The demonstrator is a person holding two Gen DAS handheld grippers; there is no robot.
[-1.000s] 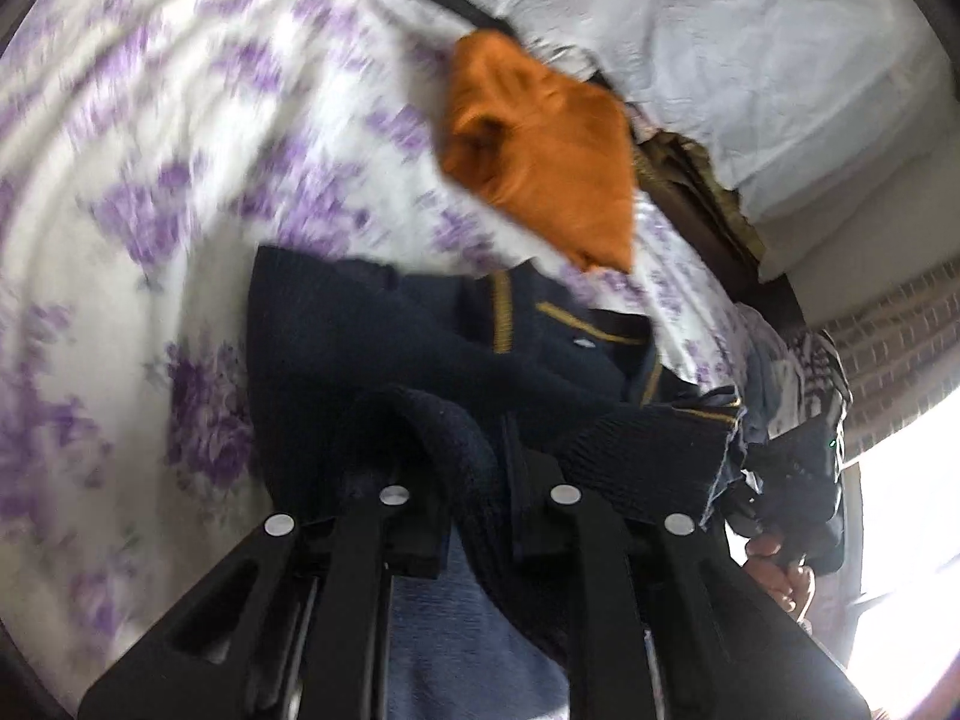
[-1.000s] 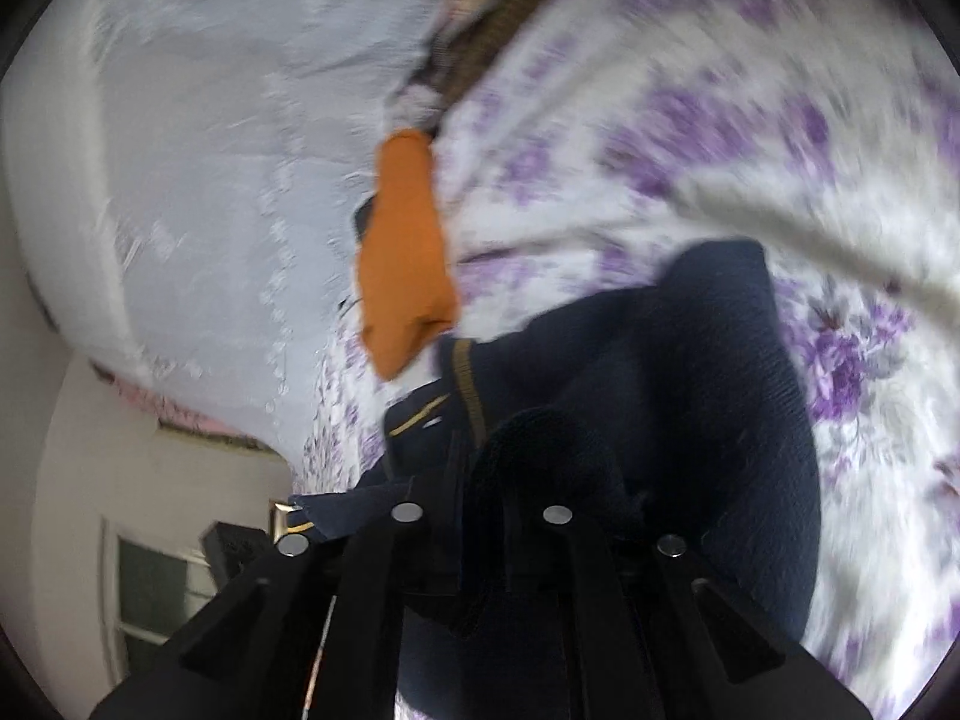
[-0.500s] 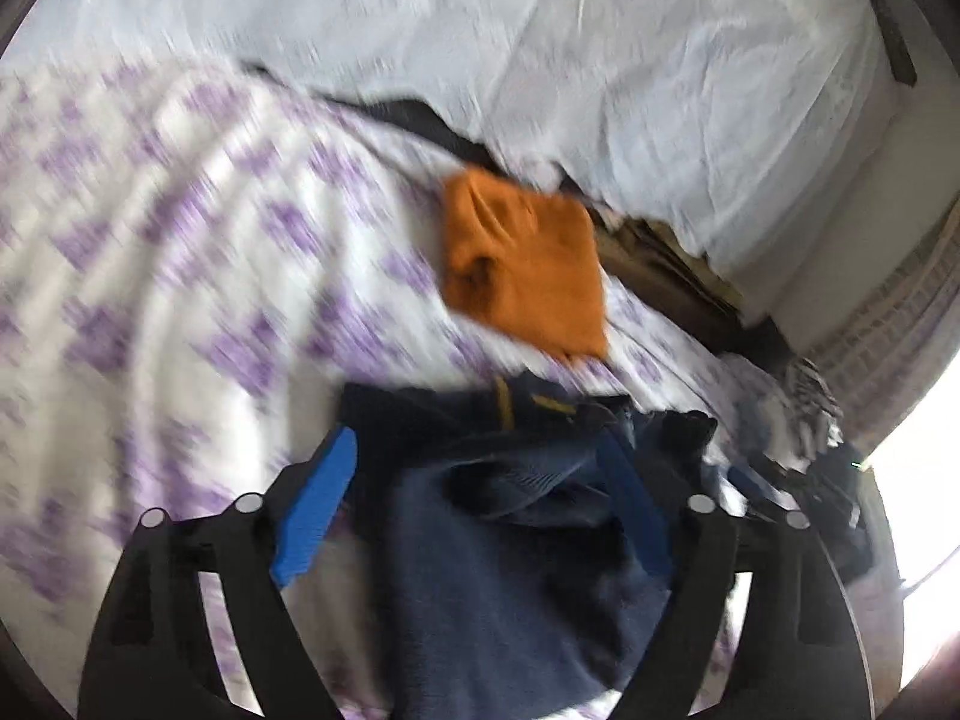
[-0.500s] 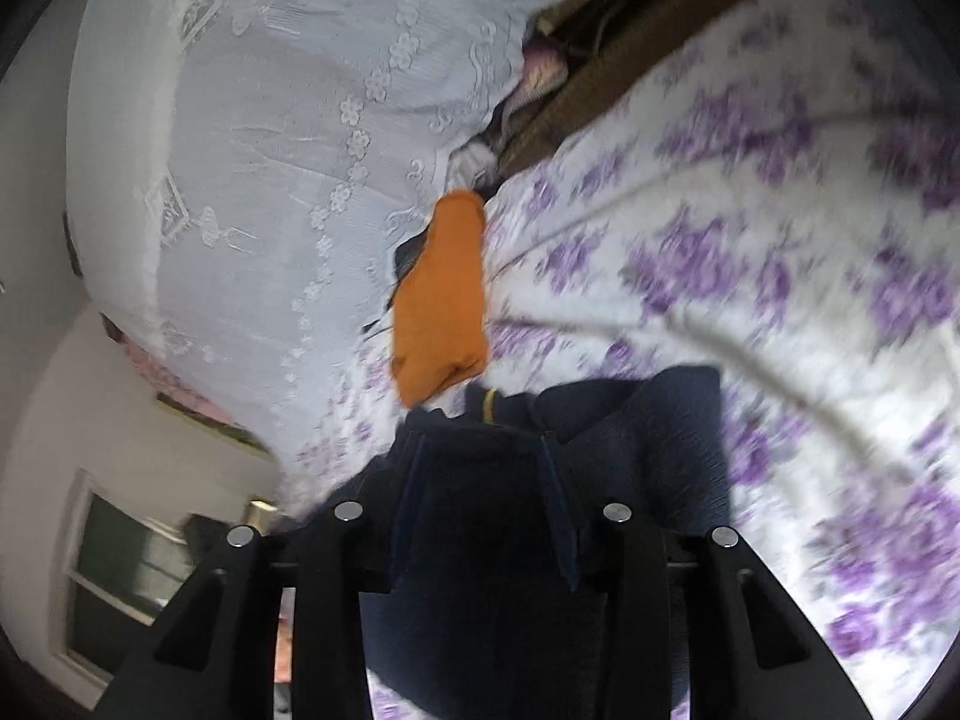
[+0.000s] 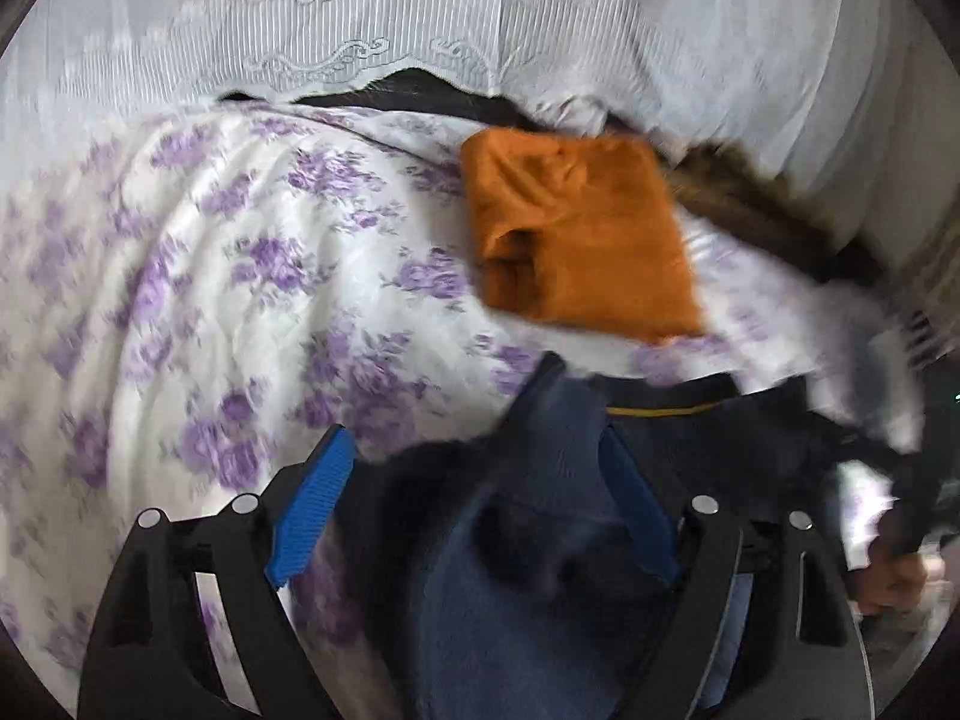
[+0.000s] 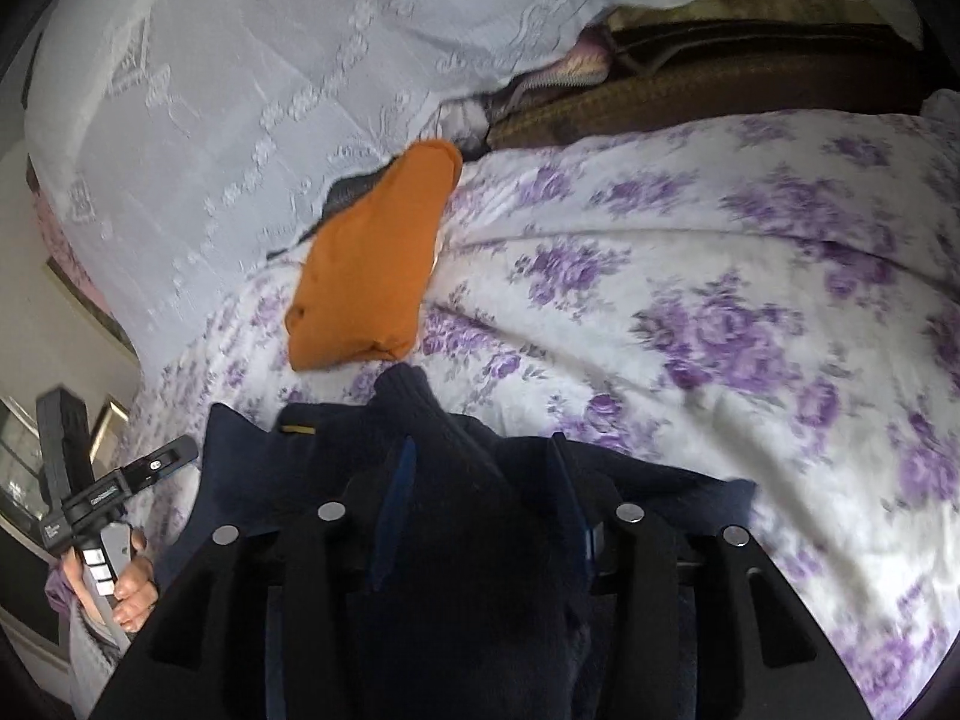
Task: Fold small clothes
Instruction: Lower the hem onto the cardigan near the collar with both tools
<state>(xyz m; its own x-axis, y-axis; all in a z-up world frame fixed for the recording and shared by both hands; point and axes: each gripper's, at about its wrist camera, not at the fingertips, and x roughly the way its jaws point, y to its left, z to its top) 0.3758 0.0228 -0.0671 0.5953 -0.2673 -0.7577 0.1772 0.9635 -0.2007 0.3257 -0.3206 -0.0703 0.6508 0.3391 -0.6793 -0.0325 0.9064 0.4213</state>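
A navy knit sweater [image 5: 690, 438] with a thin yellow stripe lies bunched on the floral bedspread [image 5: 210, 276]. My left gripper [image 5: 474, 438] stands wide open over it; a fold of the knit rises between the blue pads [image 5: 318, 504], which do not press on it. In the right wrist view the same sweater [image 6: 258, 462] fills the gap of my right gripper [image 6: 483, 444]. Its jaws are opening and stand apart around a hump of the knit. A folded orange garment [image 5: 576, 228] rests just beyond the sweater, the same orange garment [image 6: 372, 276] showing in the right wrist view.
White lace cloth [image 5: 360, 30] covers the far side of the bed. Brown bedding [image 6: 720, 84] lies beside it. A hand holding the left gripper [image 6: 120, 480] shows at the left edge of the right wrist view. The floral bedspread [image 6: 720, 300] stretches to the right.
Both grippers were shut on folds of the navy sweater; both have opened, let the knit go and lifted back. The sweater now lies lower in both views, and the orange garment looks nearer.
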